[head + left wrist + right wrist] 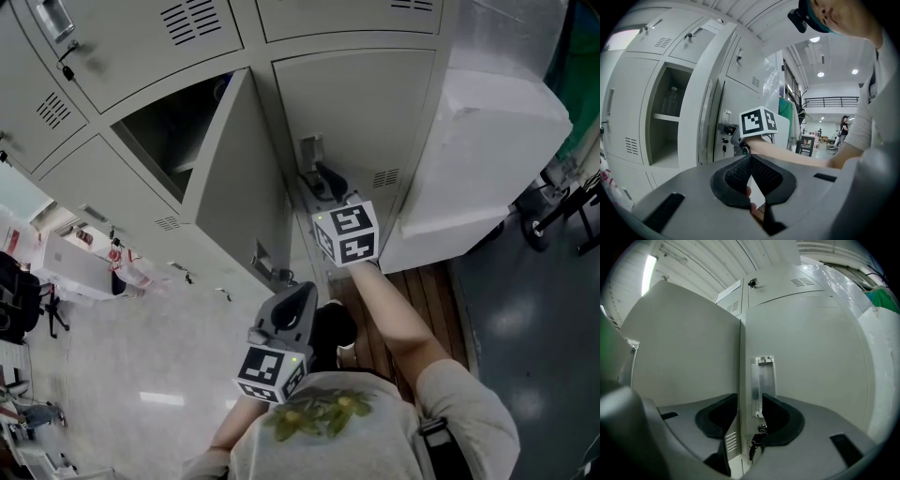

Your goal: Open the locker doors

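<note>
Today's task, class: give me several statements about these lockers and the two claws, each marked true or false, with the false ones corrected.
1. One locker door stands open. True.
2. The right claw is shut tight. False: its jaws stand apart, in front of a metal handle.
3. The left claw grips a key. False: its jaws are together on nothing.
4. A key hangs below that handle. True.

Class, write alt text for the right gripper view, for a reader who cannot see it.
The right tool, jaws apart, faces the metal handle of a closed grey locker door, with a key in the lock below. The neighbouring door at left stands open.
</note>
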Action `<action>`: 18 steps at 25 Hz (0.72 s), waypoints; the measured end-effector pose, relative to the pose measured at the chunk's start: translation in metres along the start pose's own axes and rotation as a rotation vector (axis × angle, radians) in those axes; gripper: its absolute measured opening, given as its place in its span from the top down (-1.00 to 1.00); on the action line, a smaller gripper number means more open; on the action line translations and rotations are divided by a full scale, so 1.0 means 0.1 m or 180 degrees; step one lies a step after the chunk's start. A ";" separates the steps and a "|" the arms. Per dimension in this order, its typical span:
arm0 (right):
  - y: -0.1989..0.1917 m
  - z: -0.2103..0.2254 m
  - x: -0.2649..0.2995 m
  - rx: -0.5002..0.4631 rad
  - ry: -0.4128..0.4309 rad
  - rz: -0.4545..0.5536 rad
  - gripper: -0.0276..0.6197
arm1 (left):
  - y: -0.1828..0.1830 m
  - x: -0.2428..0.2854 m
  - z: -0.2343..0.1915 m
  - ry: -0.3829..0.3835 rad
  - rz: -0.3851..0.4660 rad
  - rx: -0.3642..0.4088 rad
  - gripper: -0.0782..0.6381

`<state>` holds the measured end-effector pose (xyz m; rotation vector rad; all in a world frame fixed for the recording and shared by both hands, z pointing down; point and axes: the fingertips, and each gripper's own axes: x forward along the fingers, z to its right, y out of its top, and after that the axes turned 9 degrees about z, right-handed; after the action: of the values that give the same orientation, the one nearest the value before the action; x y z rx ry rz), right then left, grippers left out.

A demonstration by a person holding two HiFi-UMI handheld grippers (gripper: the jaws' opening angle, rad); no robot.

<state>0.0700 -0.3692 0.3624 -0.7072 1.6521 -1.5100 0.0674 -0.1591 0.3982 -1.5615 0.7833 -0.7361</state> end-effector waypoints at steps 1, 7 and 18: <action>0.00 0.00 0.01 -0.0007 -0.0004 0.0001 0.44 | 0.00 0.00 0.00 -0.0001 -0.0003 -0.0002 0.70; 0.00 0.01 0.09 -0.0076 -0.0012 -0.0002 0.44 | -0.01 0.00 -0.02 -0.0004 -0.0012 -0.0006 0.70; 0.00 -0.01 0.17 -0.0180 -0.0029 -0.0022 0.44 | -0.02 -0.01 -0.04 -0.0024 -0.0016 -0.0026 0.70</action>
<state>0.0602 -0.3829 0.3596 -0.7499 1.6927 -1.4678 0.0638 -0.1599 0.4009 -1.5733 0.7781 -0.7312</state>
